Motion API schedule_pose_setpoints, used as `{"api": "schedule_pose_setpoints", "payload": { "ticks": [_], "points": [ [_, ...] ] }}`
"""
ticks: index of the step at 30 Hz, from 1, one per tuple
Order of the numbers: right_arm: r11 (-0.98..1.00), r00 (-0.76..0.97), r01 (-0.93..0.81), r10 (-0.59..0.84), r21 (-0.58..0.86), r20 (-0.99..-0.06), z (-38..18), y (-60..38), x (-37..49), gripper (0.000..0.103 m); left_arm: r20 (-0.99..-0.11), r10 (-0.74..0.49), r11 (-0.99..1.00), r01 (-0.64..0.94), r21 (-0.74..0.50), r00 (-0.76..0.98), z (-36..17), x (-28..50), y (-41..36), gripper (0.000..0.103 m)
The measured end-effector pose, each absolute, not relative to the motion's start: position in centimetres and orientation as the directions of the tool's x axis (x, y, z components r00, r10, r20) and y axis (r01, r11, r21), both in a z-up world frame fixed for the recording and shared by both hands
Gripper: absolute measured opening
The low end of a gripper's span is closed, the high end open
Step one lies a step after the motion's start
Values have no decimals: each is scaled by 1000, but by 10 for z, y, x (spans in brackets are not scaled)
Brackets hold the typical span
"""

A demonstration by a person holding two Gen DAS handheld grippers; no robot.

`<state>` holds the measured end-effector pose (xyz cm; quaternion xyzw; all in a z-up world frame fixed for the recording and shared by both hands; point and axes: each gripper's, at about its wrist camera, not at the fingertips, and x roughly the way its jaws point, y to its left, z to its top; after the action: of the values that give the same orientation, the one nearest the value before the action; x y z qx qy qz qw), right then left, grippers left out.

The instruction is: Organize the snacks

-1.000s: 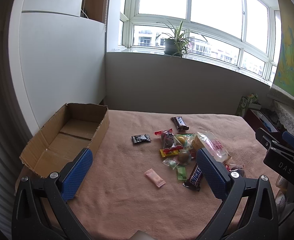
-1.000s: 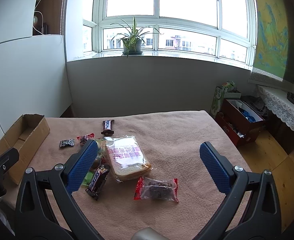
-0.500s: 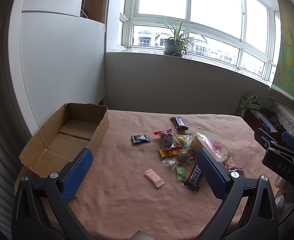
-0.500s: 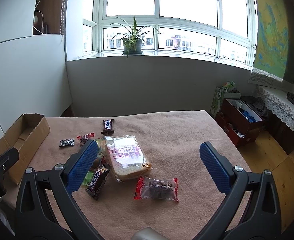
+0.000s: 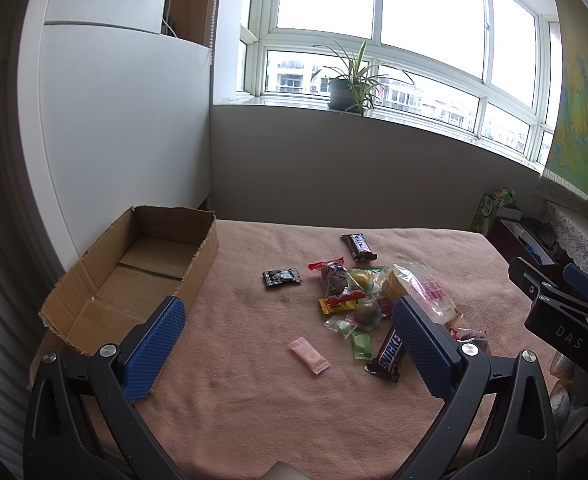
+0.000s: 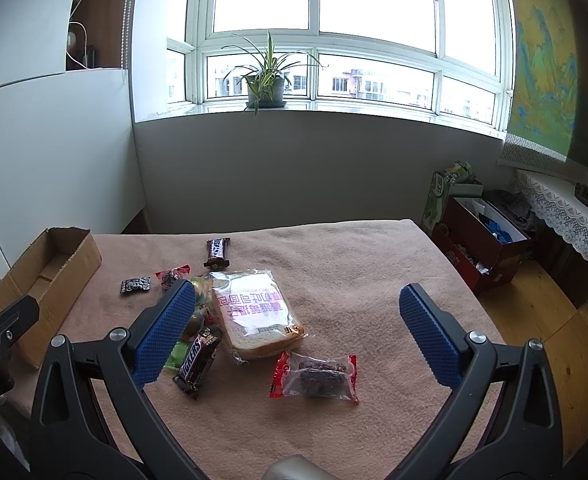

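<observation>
Blue-padded left tool (image 5: pixel 288 342) and right tool (image 6: pixel 297 330) both gape wide, empty, above the pink-clothed tabletop (image 6: pixel 354 280). Snack pile (image 5: pixel 368 300) lies right of the cardboard box (image 5: pixel 134 276); bread bag (image 6: pixel 254 312) among it.

Ahead of me, a wide white-framed window (image 6: pixel 322 32) admits daylight above a grey wall (image 6: pixel 294 172), with a potted plant (image 6: pixel 265 80) on its sill.

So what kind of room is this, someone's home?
Probably a lived-in home room: a potted plant on the windowsill, a lace-edged shelf, and snacks scattered on a cloth-covered table.
</observation>
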<state>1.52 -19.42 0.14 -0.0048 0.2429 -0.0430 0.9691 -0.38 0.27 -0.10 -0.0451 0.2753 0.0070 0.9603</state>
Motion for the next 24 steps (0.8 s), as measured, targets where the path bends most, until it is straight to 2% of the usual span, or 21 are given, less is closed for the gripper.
{"api": "schedule_pose_setpoints", "payload": {
  "ticks": [24],
  "points": [
    [996, 877, 81, -85, -30, -472, 1, -195, 17, 103, -538, -18, 996, -32, -85, 843, -7, -1, 3, 103]
  ]
}}
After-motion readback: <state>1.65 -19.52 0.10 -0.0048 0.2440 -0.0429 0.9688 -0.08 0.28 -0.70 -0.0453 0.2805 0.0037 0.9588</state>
